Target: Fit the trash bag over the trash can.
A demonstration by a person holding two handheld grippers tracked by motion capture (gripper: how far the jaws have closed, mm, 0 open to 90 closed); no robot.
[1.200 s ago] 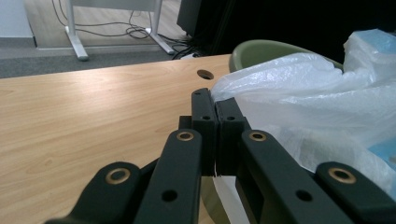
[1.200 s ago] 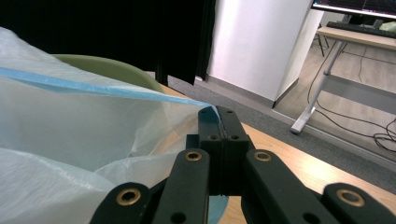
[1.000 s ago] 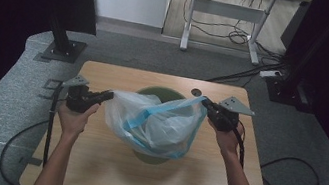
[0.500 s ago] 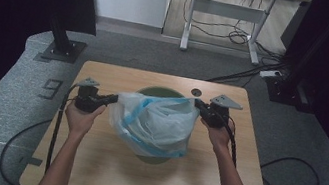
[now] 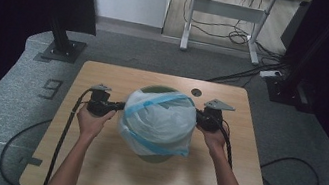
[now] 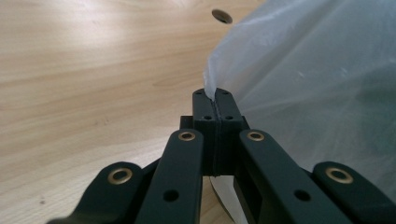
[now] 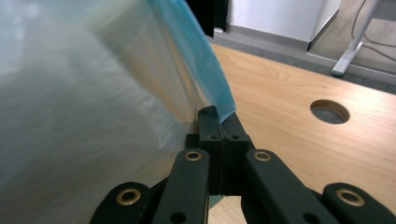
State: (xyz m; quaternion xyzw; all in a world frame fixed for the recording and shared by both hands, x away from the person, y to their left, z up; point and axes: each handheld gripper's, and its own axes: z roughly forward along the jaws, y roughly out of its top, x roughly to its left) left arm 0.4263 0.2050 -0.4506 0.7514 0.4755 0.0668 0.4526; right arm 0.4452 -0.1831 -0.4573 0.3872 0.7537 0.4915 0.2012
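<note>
Wooden table point(image 5: 88, 171) — both tools clamping bag point(image 5: 160, 122)

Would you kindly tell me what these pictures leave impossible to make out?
- Green bin: in the high view the plastic bag covers all but its far rim and a sliver below.
- Bag's inside: hidden by cloudy film in both gripper views.
- Left gripper and right gripper: bodies cut off by the bottom edge.
</note>
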